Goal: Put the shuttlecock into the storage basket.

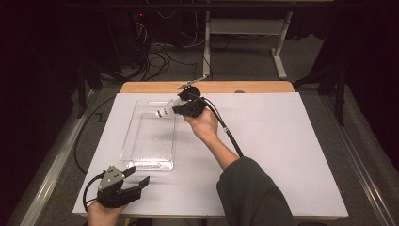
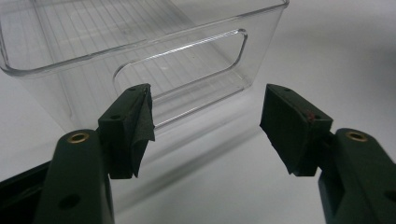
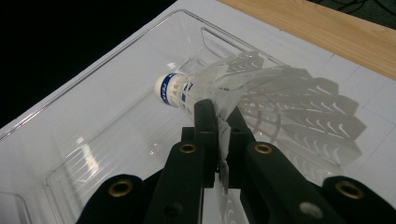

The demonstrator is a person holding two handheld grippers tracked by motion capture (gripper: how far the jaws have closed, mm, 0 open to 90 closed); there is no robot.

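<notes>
A white plastic shuttlecock (image 3: 219, 88) with a blue band on its cork hangs over the far end of a clear plastic bin (image 1: 150, 136). My right gripper (image 3: 219, 112) is shut on the shuttlecock's skirt, with the cork pointing away over the bin (image 3: 84, 116). In the high view the right gripper (image 1: 178, 109) holds the shuttlecock (image 1: 163, 112) above the bin's far right corner. My left gripper (image 1: 137, 175) rests near the table's front left edge, open and empty. Its fingers (image 2: 135, 126) face the near wall of the bin (image 2: 140, 51), a short way off.
The bin sits on a white sheet (image 1: 282, 141) that covers a wooden table (image 1: 263, 86). Behind the table are a dark floor with cables (image 1: 160, 56) and a white desk frame (image 1: 277, 47).
</notes>
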